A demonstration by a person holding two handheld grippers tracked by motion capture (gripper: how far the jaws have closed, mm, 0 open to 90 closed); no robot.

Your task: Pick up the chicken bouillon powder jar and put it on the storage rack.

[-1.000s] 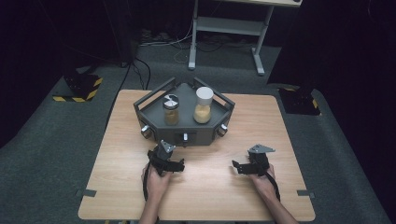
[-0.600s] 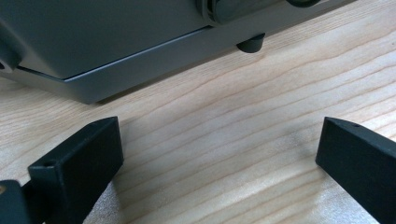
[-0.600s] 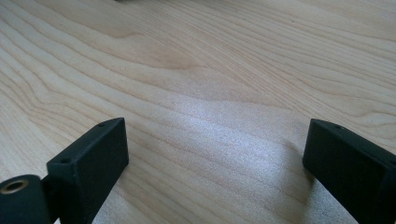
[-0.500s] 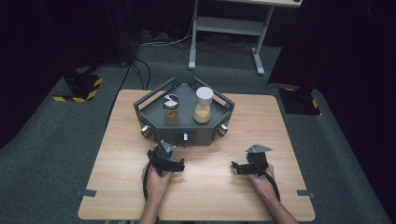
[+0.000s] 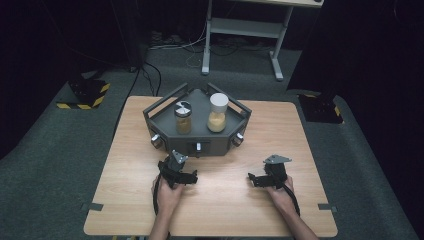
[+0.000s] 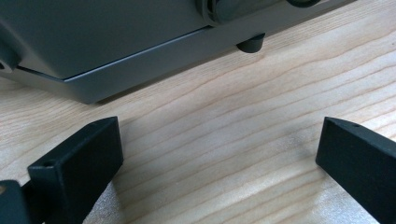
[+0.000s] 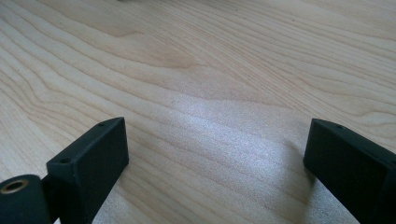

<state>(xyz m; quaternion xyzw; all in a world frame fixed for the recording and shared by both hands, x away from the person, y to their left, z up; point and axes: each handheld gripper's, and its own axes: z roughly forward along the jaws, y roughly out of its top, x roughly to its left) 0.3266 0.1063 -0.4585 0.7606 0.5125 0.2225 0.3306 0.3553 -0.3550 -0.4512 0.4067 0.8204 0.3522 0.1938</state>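
Two jars in grey tray [image 5: 165, 111], just beyond left hand-held gripper [image 5: 179, 172], jaws spread, right hand-held gripper [image 5: 257, 179] likewise

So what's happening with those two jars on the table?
A person sits at a wooden table holding a grabbing tool in each hand. The left tool and the right tool both rest low over the bare wood, jaws wide apart and holding nothing. In front of them stands a grey tray with knobs on its front. Two jars stand in it: a shorter one with a black-and-white lid and a taller one with a white lid, both holding something yellowish. Neither jar is touched yet.
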